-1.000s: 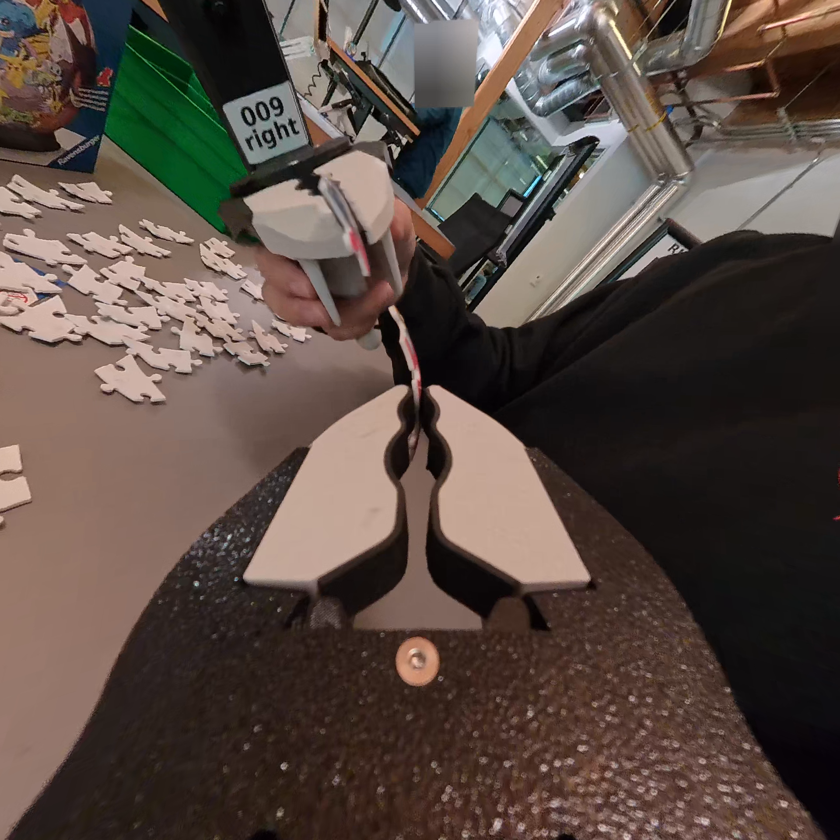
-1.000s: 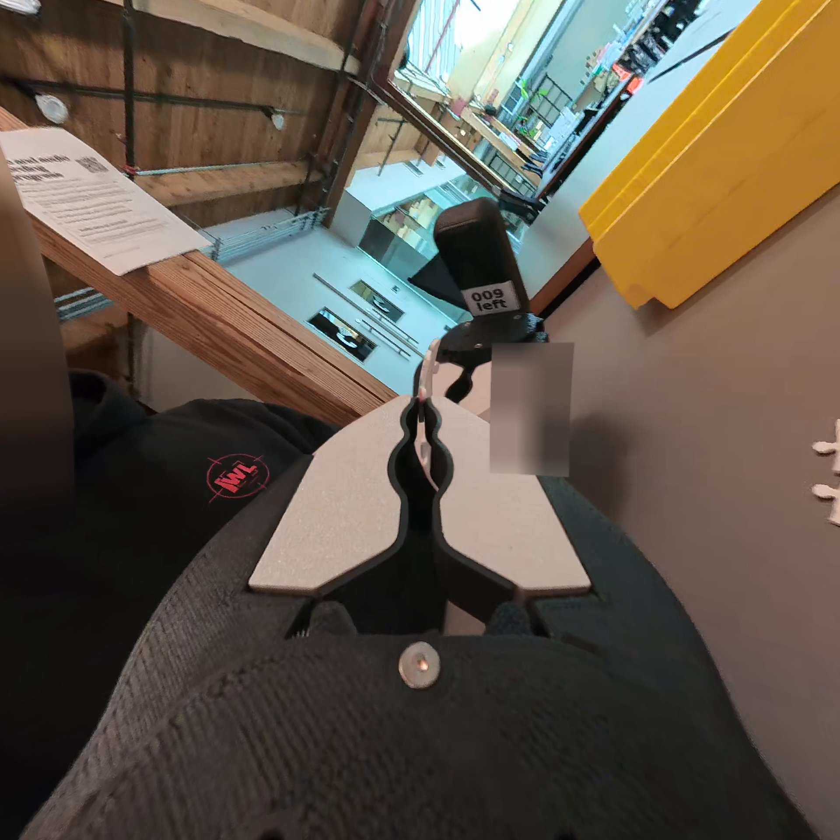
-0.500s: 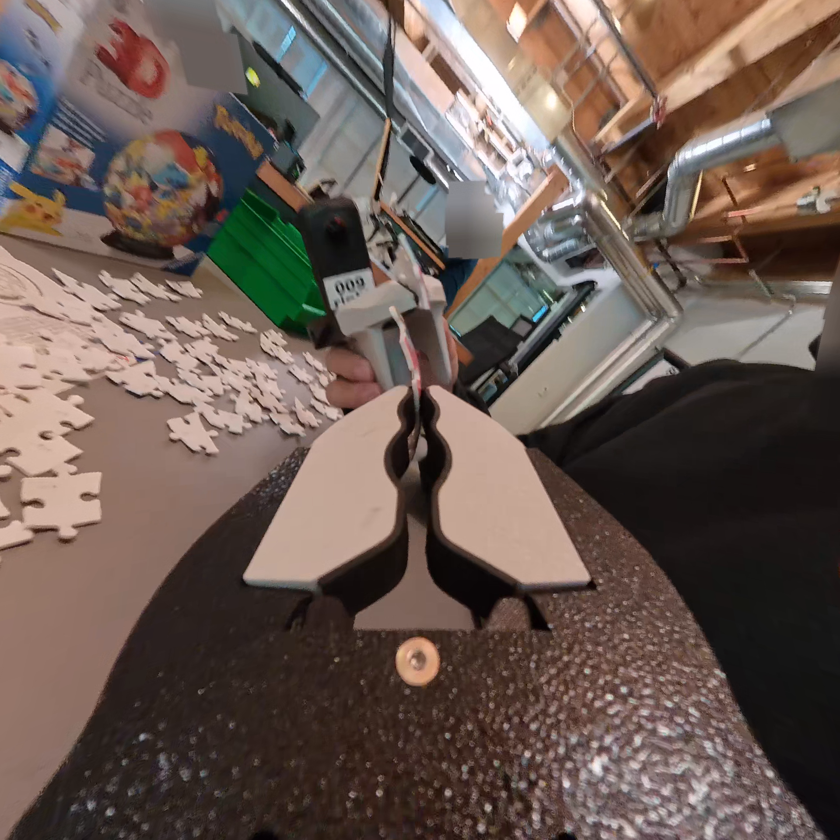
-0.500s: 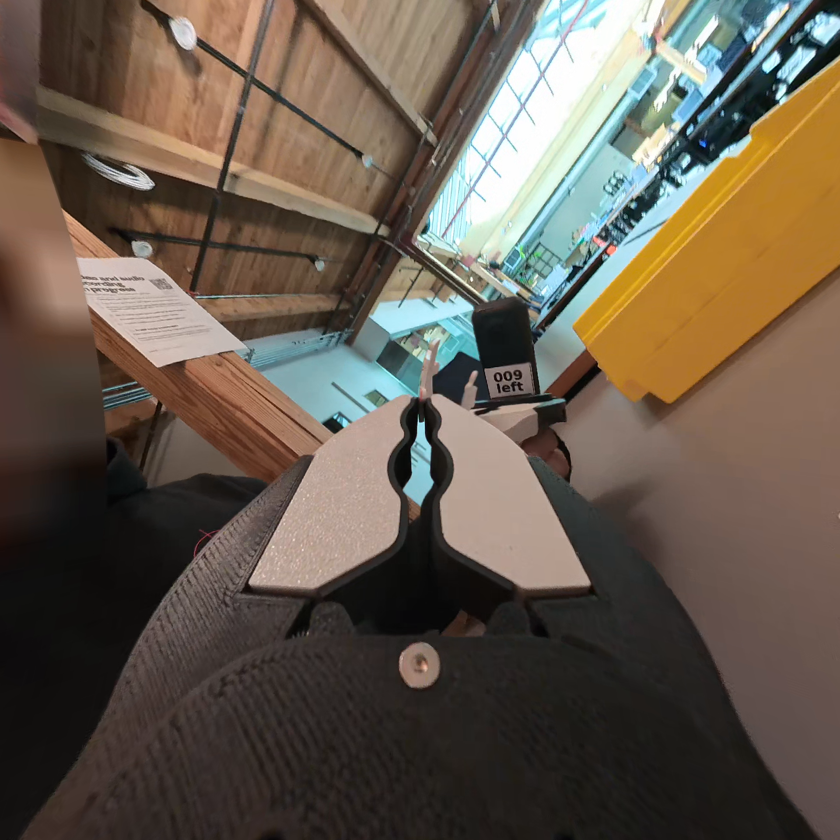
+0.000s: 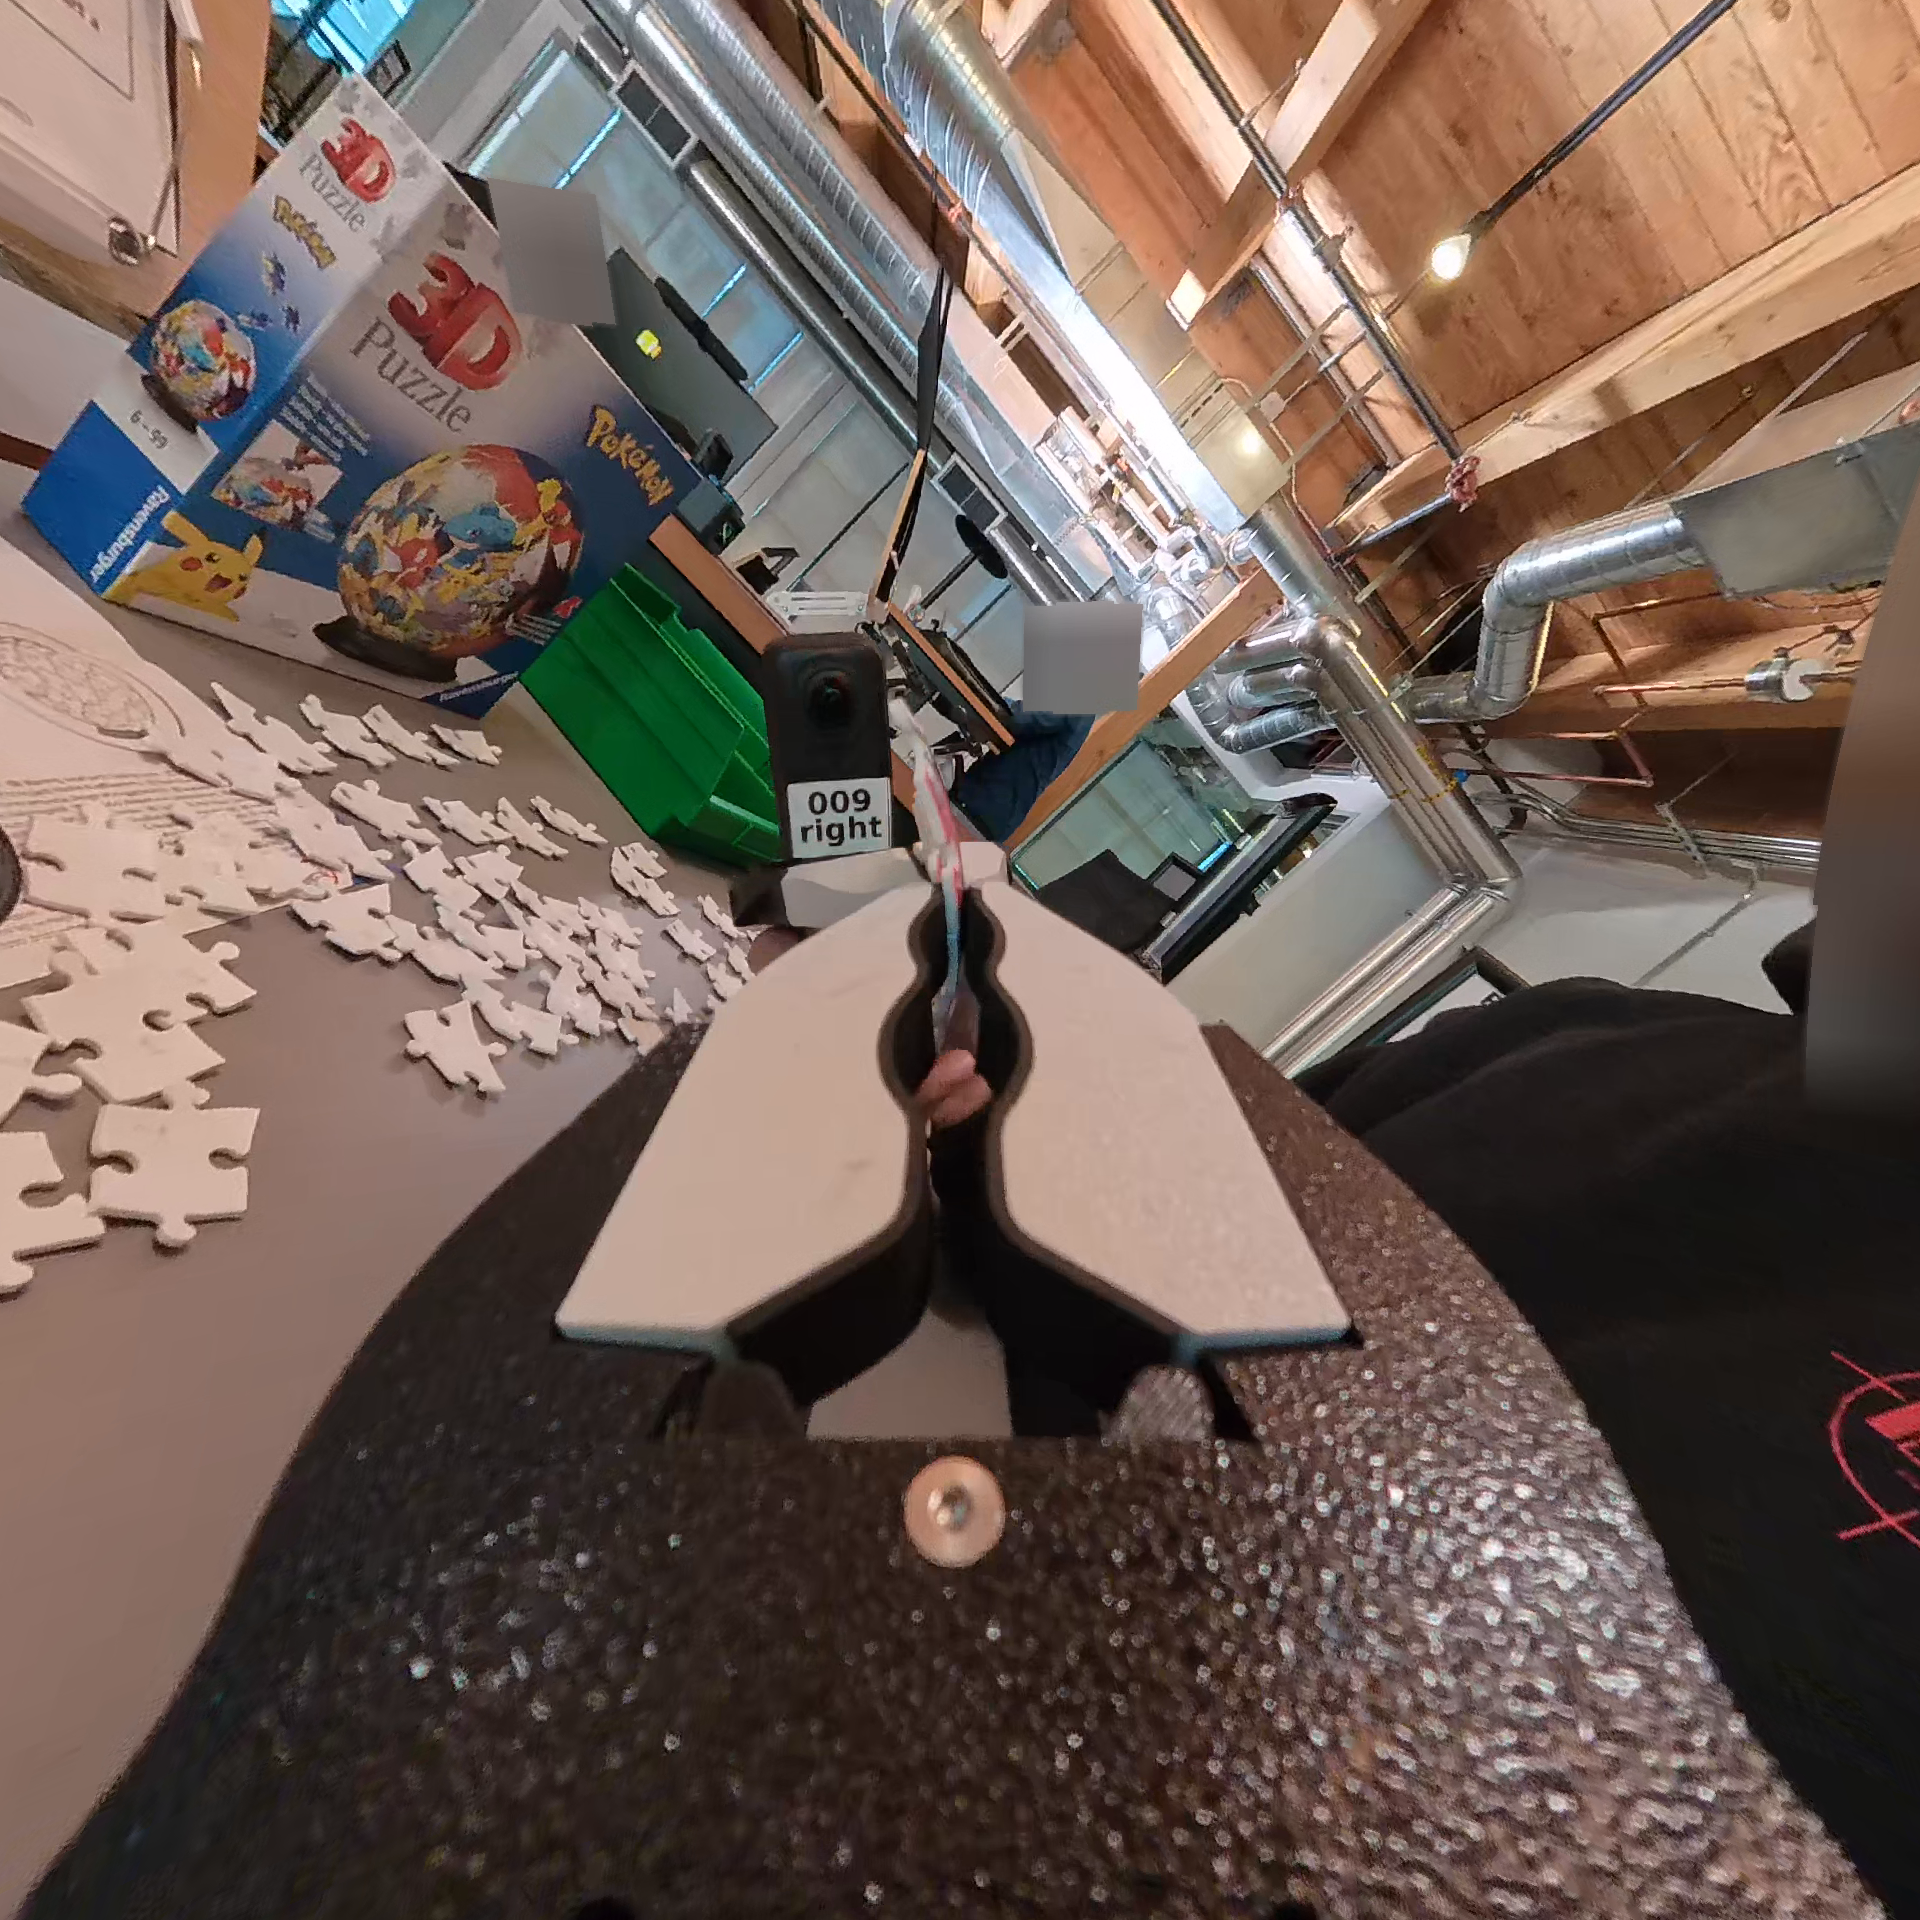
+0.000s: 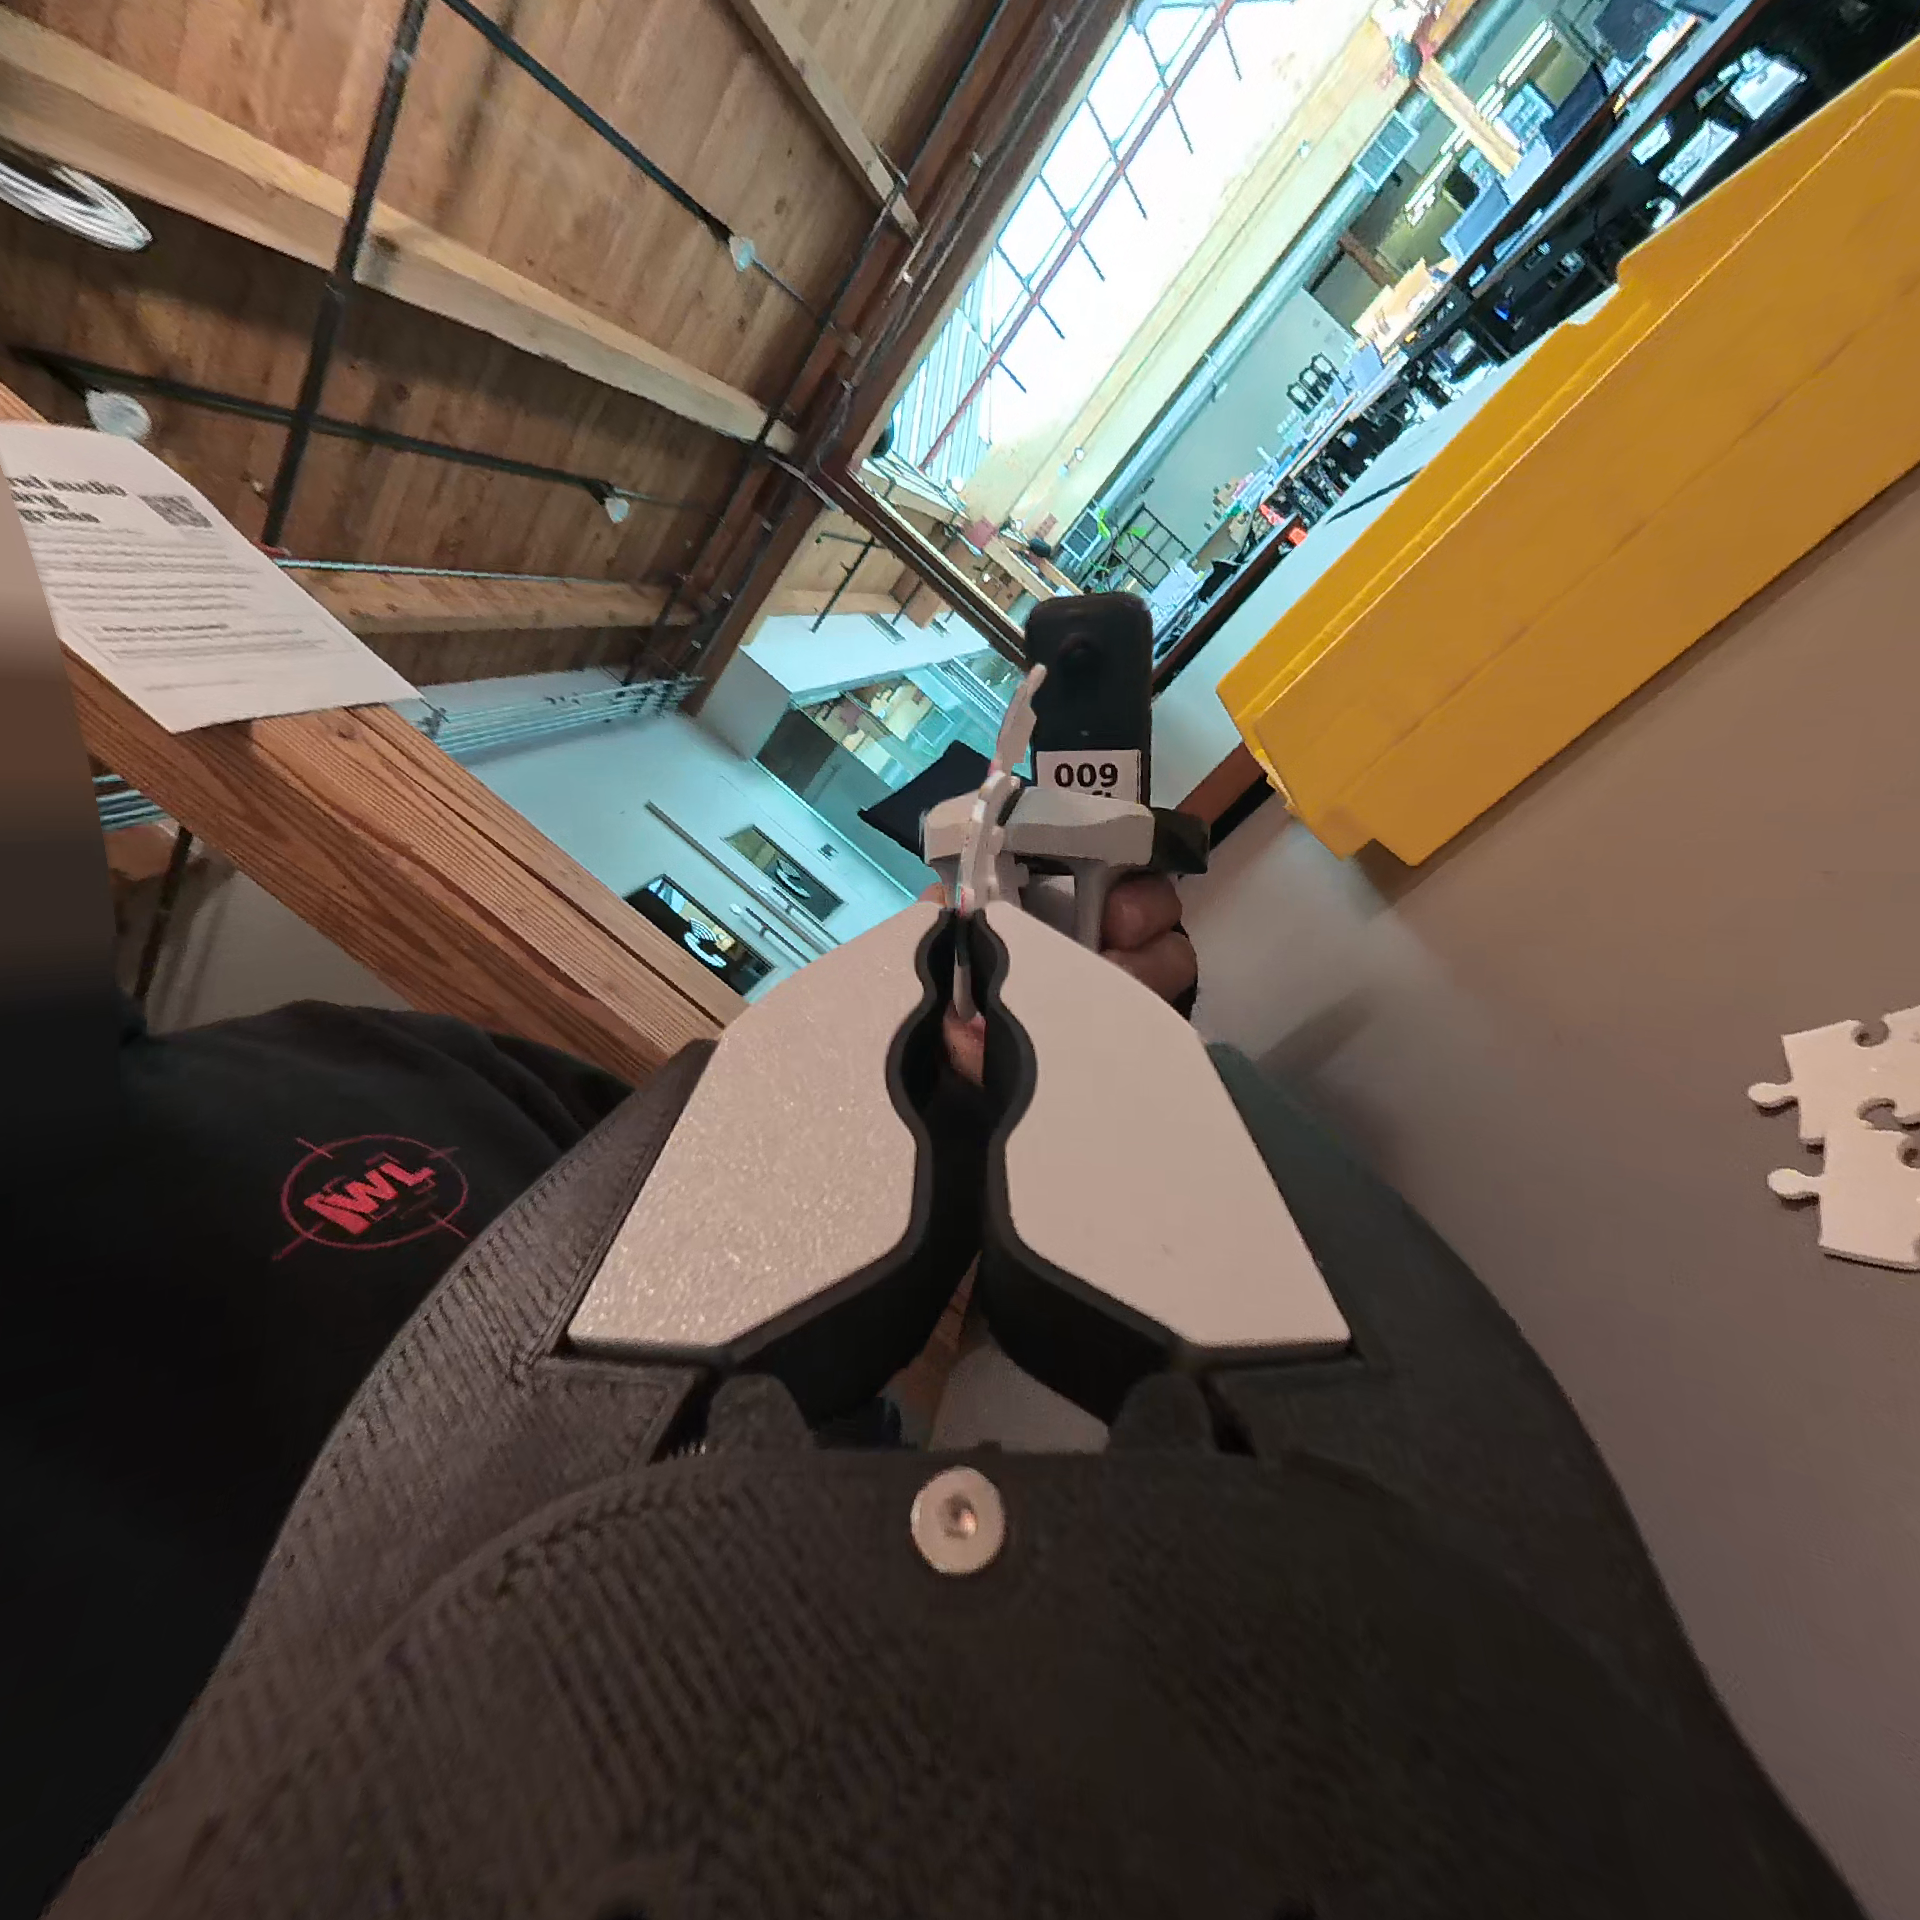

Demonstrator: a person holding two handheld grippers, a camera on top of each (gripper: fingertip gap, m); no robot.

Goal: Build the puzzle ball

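Observation:
My left gripper is shut on a puzzle piece seen edge-on, with colour print on one face. Straight ahead and close, the right gripper faces it. In the right wrist view my right gripper is shut on a thin puzzle piece. A white strip of pieces rises from it in front of the left gripper. The held pieces meet between the two grippers, above the table; I cannot tell whether they are locked together. Many loose white pieces lie face down on the grey table.
The puzzle box and a green bin stand at the table's far side. A printed sheet lies at the left. A yellow bin and two joined pieces are at the right. The person's black top is close by. Both grippers' tips are close together, under 4 cm apart.
Both grippers have tilted and swung so that they face each other more squarely. The right gripper now sits smaller and lower in the left view. Both have stayed shut on their pieces.

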